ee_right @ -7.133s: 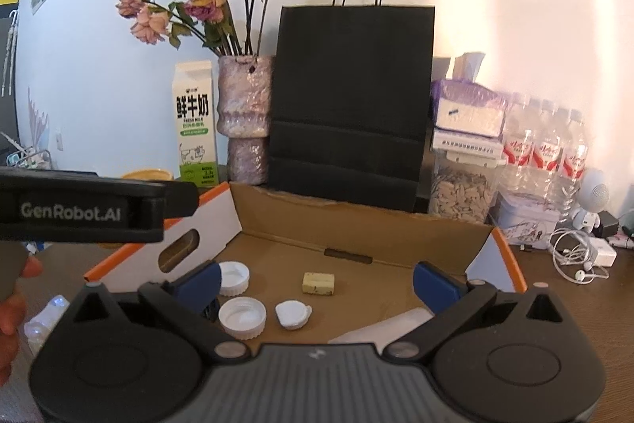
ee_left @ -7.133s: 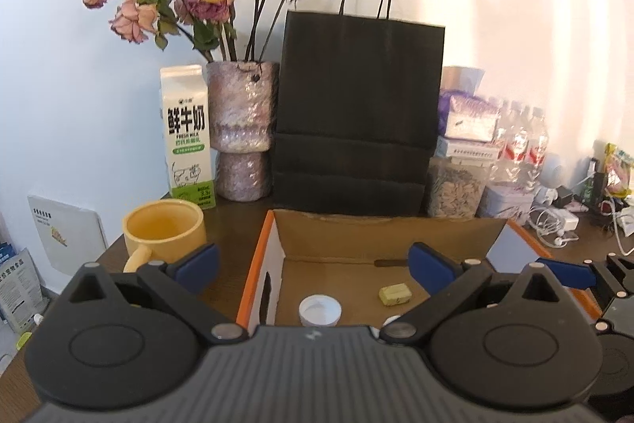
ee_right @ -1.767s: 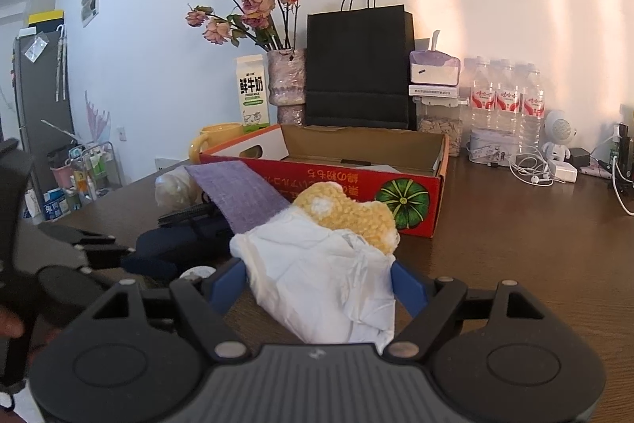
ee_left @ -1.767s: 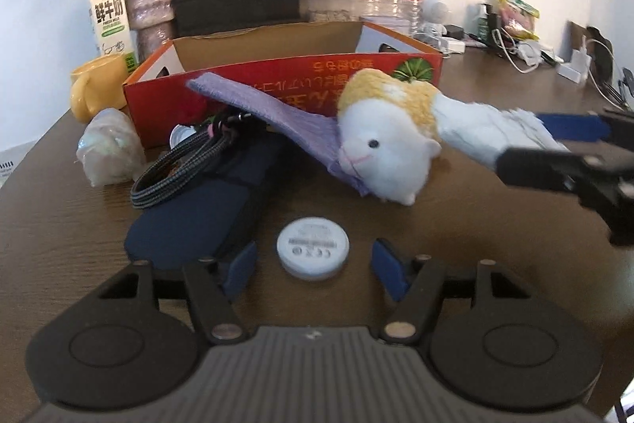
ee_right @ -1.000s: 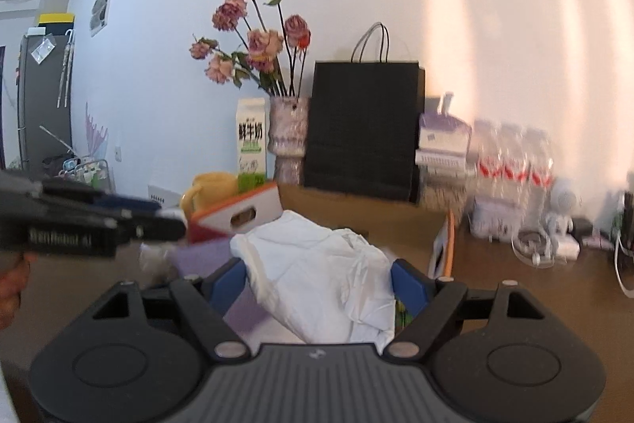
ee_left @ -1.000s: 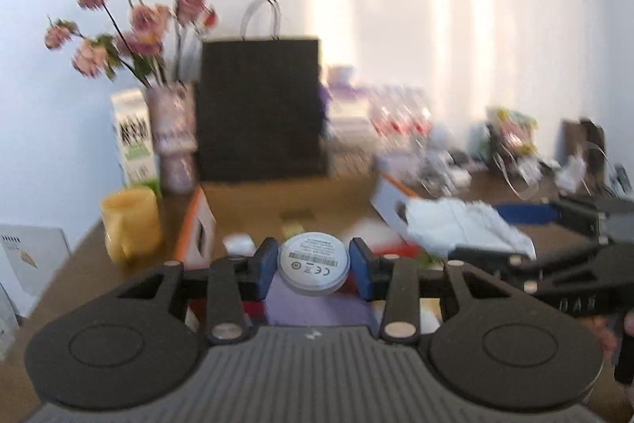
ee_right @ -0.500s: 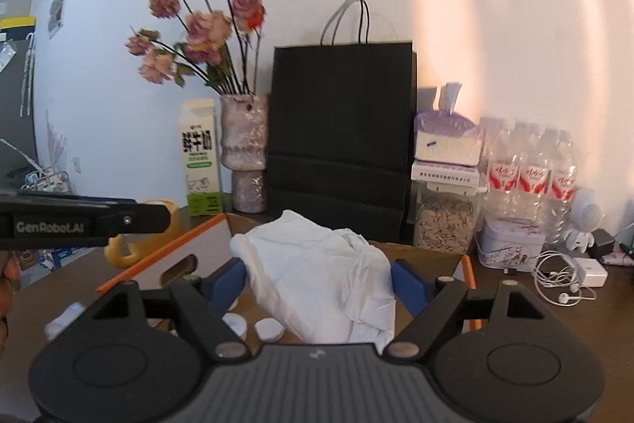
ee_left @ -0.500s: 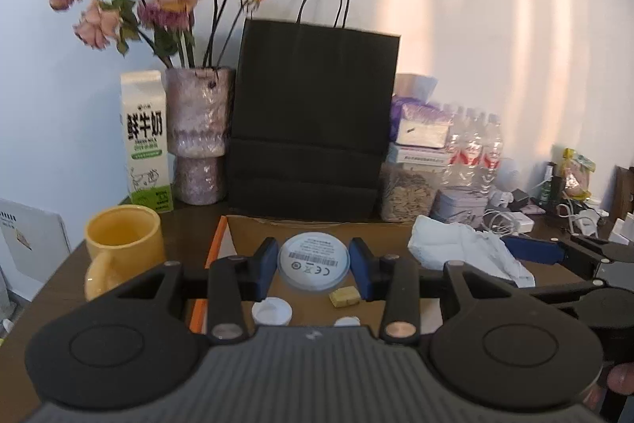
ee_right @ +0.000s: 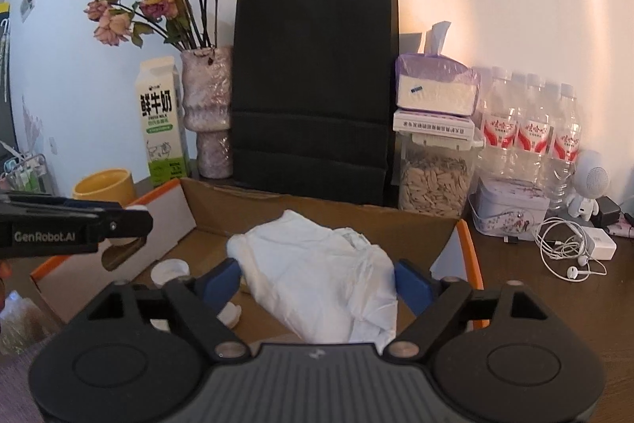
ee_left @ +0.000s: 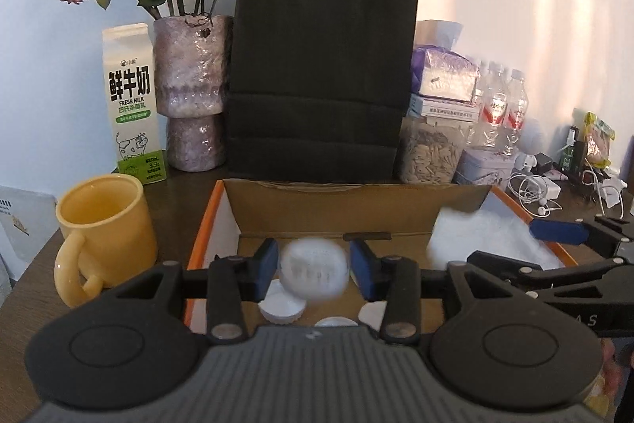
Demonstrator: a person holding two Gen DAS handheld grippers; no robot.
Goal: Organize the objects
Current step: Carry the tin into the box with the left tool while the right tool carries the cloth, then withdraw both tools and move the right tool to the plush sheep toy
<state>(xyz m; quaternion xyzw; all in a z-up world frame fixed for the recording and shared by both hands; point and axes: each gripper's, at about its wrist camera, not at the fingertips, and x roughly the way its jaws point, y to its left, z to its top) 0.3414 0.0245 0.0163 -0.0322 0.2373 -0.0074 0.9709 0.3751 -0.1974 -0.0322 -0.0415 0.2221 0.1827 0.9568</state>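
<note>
While both grippers are opening over the cardboard box (ee_left: 356, 209), the left gripper (ee_left: 315, 267) is dropping a white disc (ee_left: 315, 274) and the right gripper (ee_right: 317, 284) is releasing crumpled white cloth (ee_right: 317, 268); bottle caps (ee_left: 281, 306) are already lying inside.

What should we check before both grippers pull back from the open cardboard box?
1. Left gripper pads clear of the round white puck: ok, jaws just opened, gaps show either side.
2. Puck over the orange-edged cardboard box: ok; landed: cannot tell, it is blurred.
3. Right gripper pads clear of the crumpled white cloth: ok, jaws just opened, though cloth lies between them.
4. Cloth inside the box: ok, over the floor.
5. White bottle caps in the box undisturbed: cannot tell.
6. Yellow ceramic mug outside the box, upright: ok.
</note>
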